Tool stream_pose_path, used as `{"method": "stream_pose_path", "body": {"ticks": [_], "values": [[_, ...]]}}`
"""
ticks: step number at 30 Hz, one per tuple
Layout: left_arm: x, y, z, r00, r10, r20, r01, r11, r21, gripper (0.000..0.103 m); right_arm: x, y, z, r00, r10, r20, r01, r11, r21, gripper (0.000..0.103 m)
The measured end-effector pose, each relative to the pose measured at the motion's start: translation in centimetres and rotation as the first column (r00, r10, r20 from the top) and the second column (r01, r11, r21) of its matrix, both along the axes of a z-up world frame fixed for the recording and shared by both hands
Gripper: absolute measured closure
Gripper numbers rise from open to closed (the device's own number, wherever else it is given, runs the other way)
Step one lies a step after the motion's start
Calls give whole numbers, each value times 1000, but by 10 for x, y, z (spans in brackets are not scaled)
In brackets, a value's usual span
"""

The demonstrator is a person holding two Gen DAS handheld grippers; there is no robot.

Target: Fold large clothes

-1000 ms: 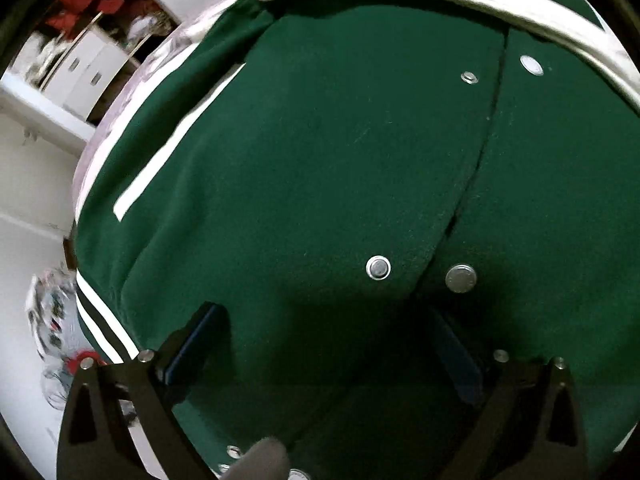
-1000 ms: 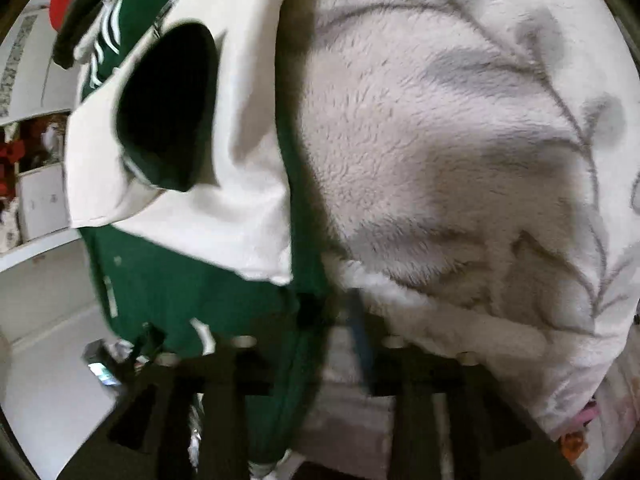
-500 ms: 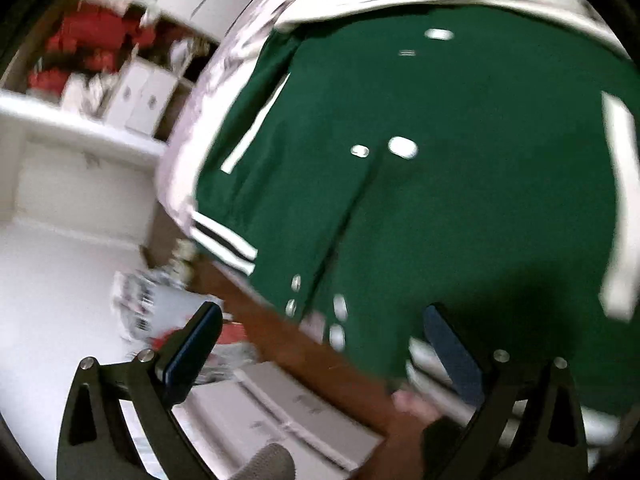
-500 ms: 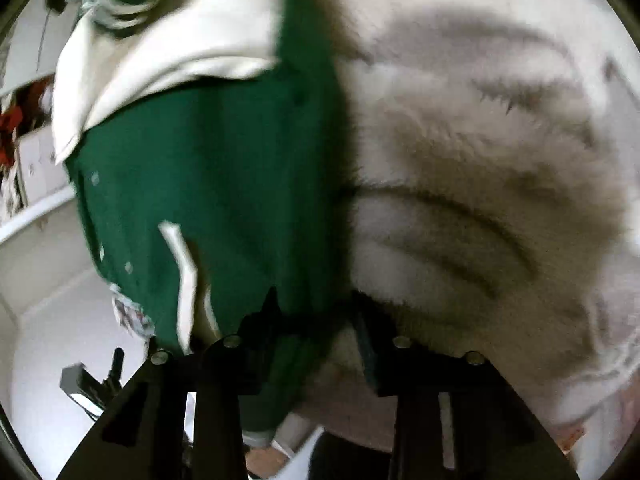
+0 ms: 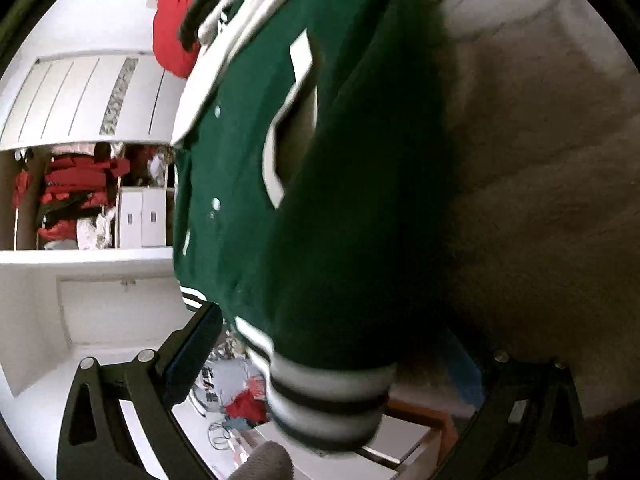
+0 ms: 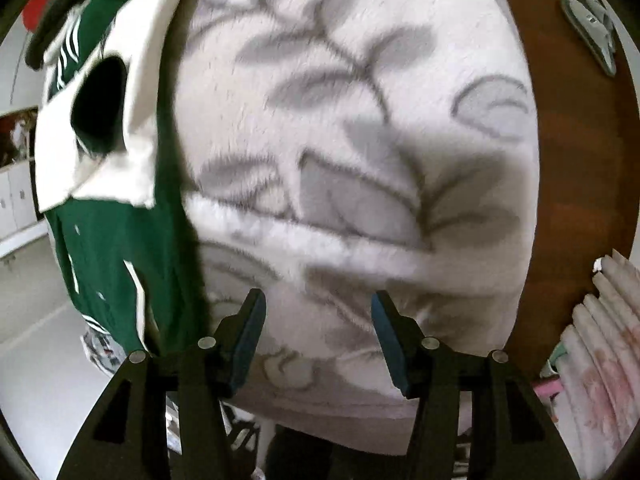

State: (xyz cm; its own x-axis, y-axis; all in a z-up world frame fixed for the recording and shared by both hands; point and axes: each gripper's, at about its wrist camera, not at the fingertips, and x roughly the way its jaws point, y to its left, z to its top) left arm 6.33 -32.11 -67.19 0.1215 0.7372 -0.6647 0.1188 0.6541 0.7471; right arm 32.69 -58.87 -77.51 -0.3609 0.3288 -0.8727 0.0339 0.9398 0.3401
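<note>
A green varsity jacket (image 5: 320,200) with white sleeves, white trim and snap buttons lies on a fleece blanket with a grey leaf print (image 6: 360,140). In the left wrist view its striped ribbed hem (image 5: 328,396) hangs between the wide-open fingers of my left gripper (image 5: 332,364); the jaws do not close on it. In the right wrist view the jacket (image 6: 112,248) lies at the left, with a white sleeve cuff (image 6: 96,112) on top. My right gripper (image 6: 318,340) is open and empty over the blanket, to the right of the jacket's edge.
A brown wooden board (image 6: 576,200) borders the blanket on the right, with a grey clip (image 6: 592,32) on it. Folded floral cloth (image 6: 600,340) lies at the lower right. White cabinets and shelves of red clothes (image 5: 80,192) stand at the left. A red garment (image 5: 172,32) lies beyond the jacket.
My right gripper has let go of the jacket's edge and opened, now over the blanket. My left gripper has pulled back toward the jacket's hem and swung right.
</note>
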Motion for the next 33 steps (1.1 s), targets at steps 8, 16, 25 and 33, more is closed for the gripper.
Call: {"method": "stream_pose_path", "body": {"ticks": [8, 16, 25, 33], "values": [[17, 23, 60, 987, 72, 141, -52, 989, -142, 79, 72, 29, -15, 995, -87, 42, 66, 929, 364, 33], [33, 39, 91, 973, 121, 199, -81, 977, -200, 84, 139, 98, -70, 976, -207, -73, 210, 780, 589, 27], [31, 49, 104, 967, 153, 204, -93, 957, -275, 84, 130, 120, -67, 945, -275, -178, 321, 678, 661, 22], [37, 55, 99, 968, 145, 207, -83, 955, -285, 84, 113, 77, -55, 896, -422, -135, 396, 625, 672, 15]]}}
